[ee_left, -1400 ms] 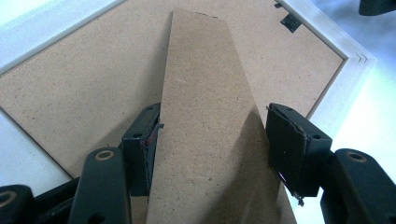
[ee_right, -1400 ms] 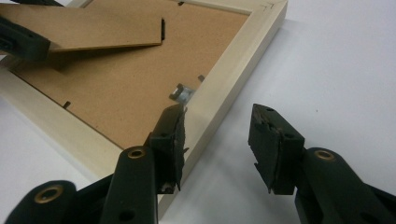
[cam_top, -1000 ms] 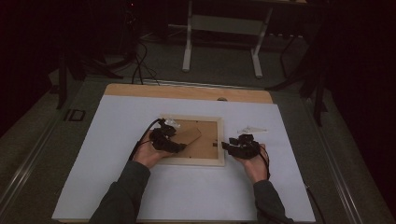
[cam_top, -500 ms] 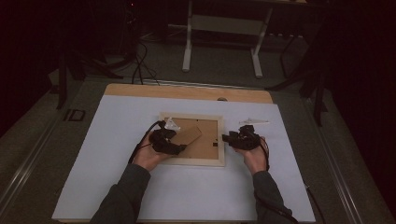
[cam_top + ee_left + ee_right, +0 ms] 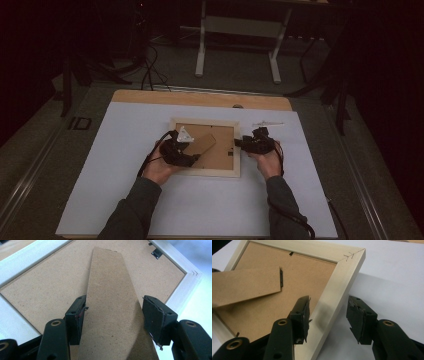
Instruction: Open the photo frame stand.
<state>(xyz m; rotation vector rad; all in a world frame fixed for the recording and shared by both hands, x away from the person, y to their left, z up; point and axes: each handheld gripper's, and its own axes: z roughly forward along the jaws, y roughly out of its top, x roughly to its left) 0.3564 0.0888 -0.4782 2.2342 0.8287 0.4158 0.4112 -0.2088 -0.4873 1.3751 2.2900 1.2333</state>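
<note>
One picture frame lies face down at the centre of the high view on the white surface, back panel upward so the fittings are accessible. One cardboard stand is hinged to that panel and runs up the middle of the left gripper view. The left claw straddles the stand, its jaws half open and set close to either edge; a firm grip cannot be confirmed. The right claw straddles the right rail of the frame, probably to steady it; its jaws have just been opening and stand clear of the wood. Two turn clips are visible.
</note>
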